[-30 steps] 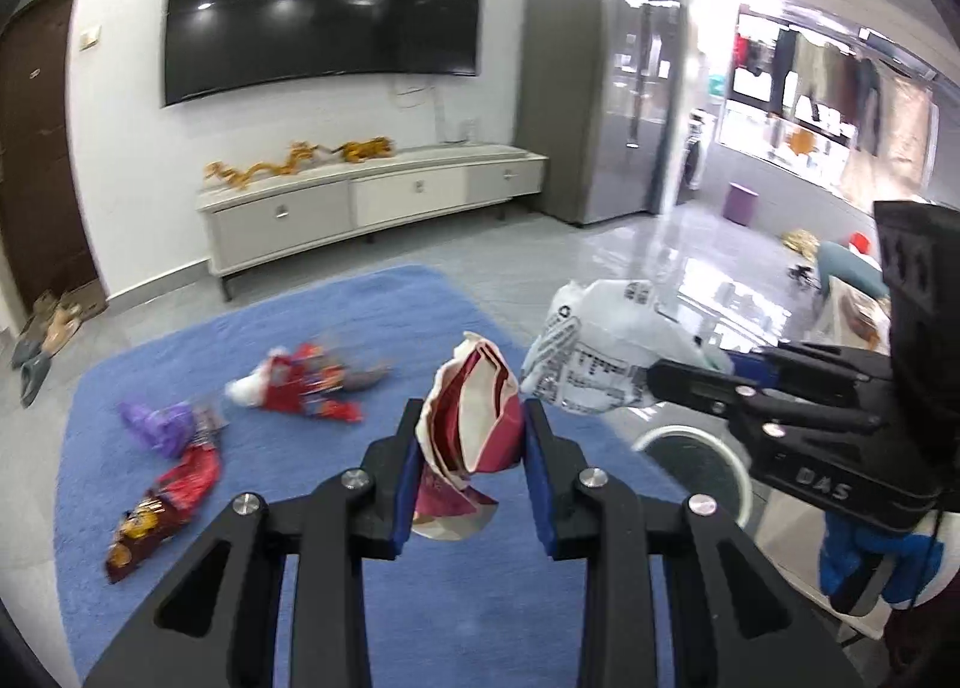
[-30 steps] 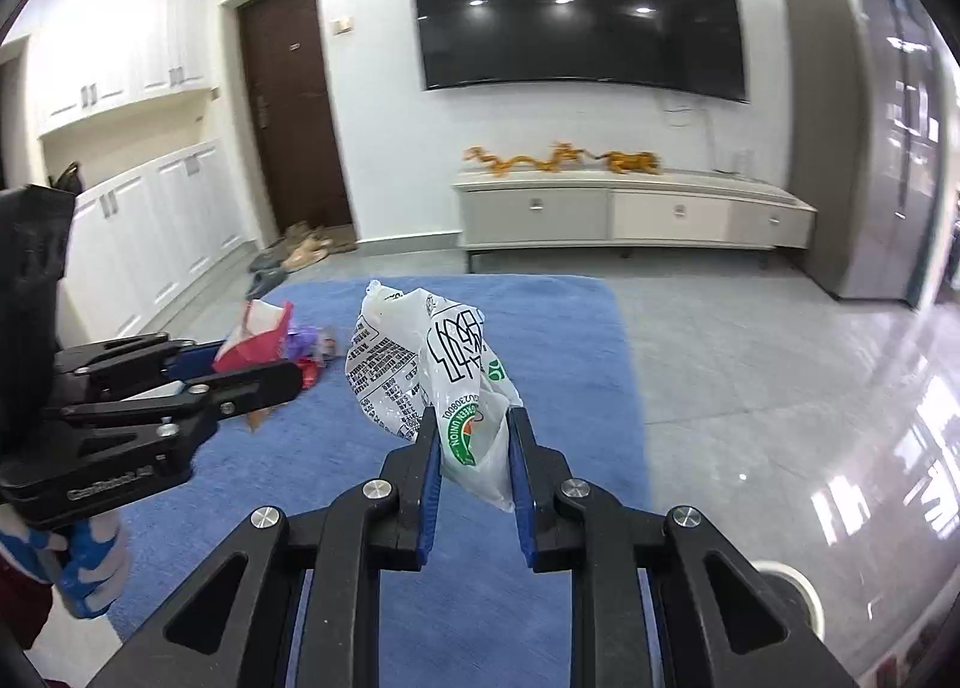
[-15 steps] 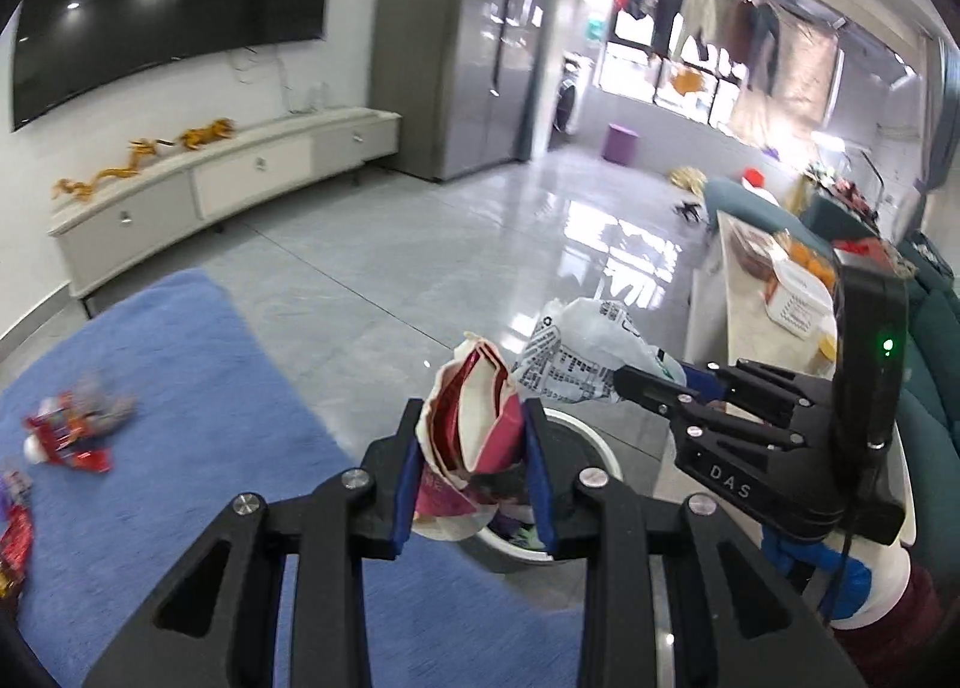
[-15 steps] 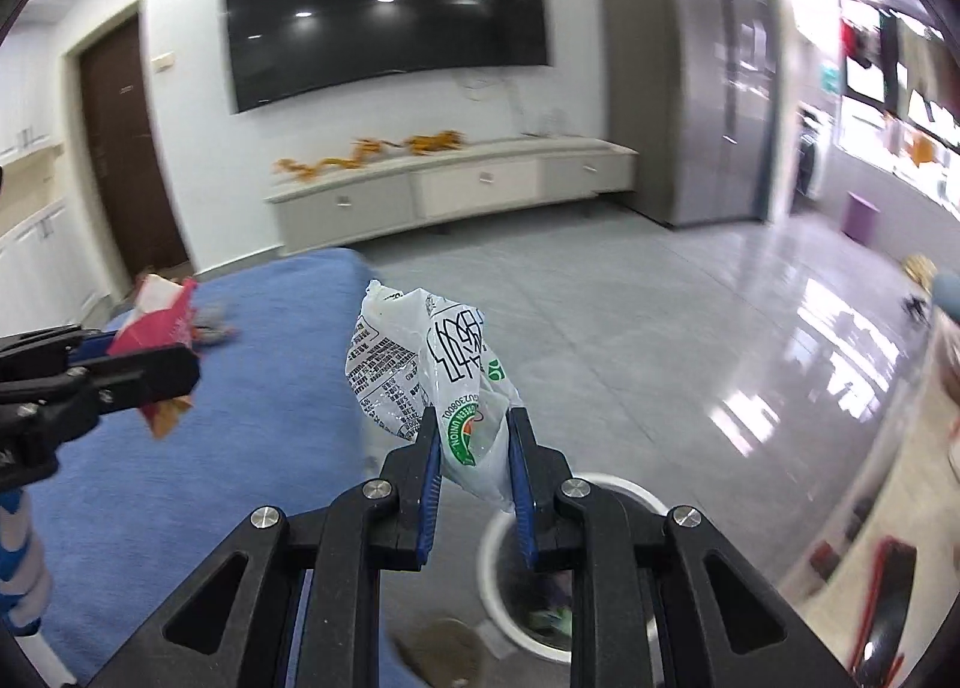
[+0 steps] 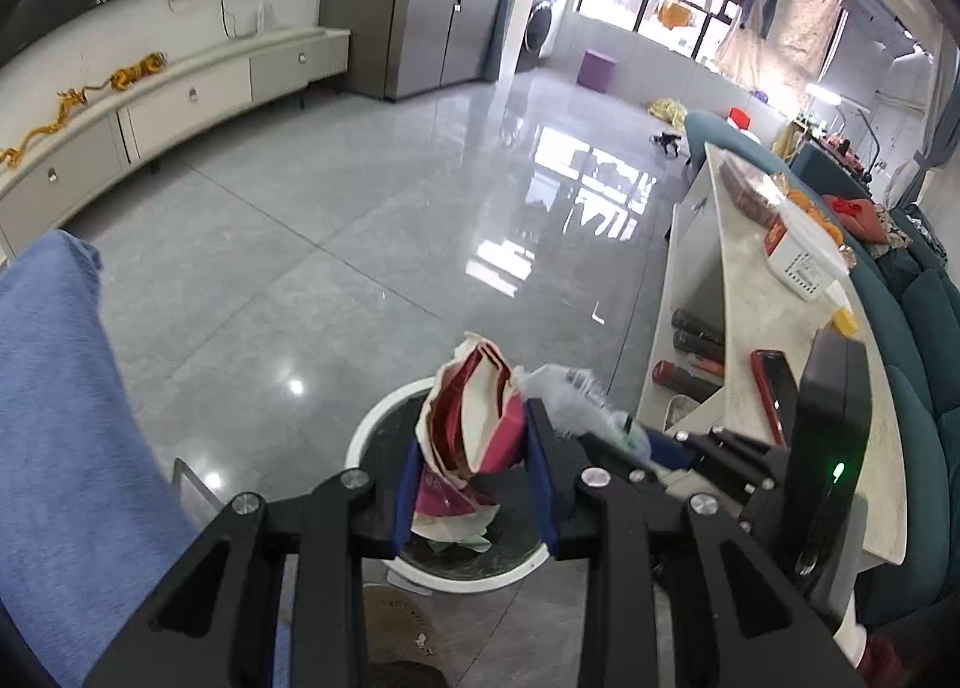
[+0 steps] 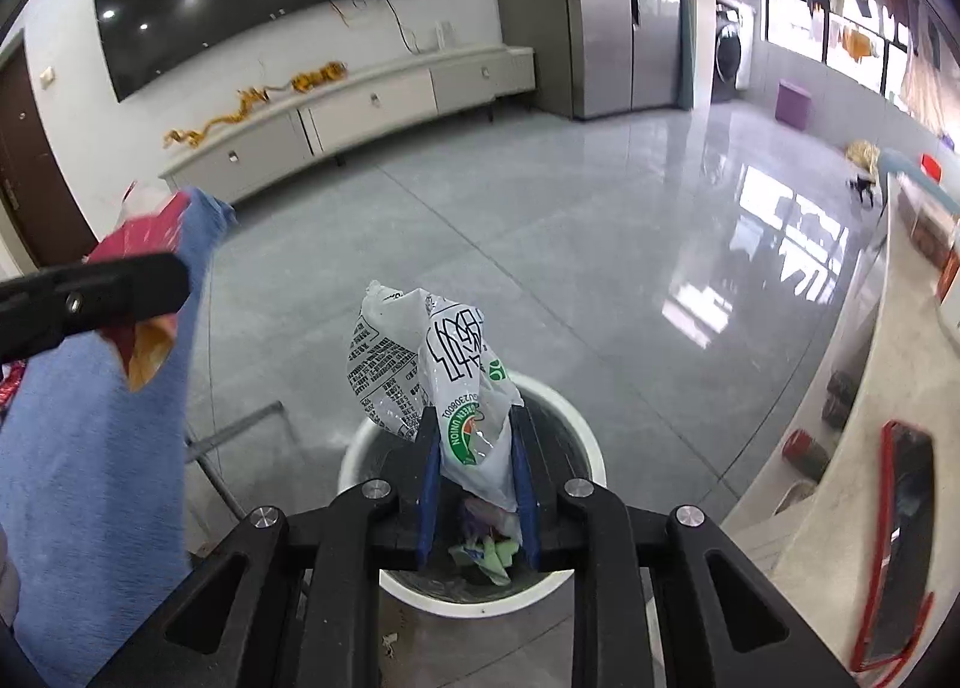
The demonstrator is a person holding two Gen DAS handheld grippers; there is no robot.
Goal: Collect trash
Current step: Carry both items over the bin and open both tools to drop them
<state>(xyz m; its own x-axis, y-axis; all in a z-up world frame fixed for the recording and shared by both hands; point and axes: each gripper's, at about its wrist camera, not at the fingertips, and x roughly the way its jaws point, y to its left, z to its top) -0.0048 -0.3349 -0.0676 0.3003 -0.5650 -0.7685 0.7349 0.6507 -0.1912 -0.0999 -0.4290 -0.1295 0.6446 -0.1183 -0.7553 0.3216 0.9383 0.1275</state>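
My left gripper is shut on a crumpled red and white wrapper and holds it above the round white trash bin. My right gripper is shut on a clear printed plastic bag and holds it over the same bin, which has trash inside. The right gripper also shows in the left wrist view, just right of the wrapper, with the bag. The left gripper with the wrapper shows at the left of the right wrist view.
A blue rug lies left of the bin, also seen in the right wrist view. A pale table with a red phone stands to the right, with a teal sofa behind. A TV cabinet lines the far wall.
Both grippers have swung right from the rug and down over the trash bin, still holding the wrapper and the plastic bag. The bin now lies directly under both.
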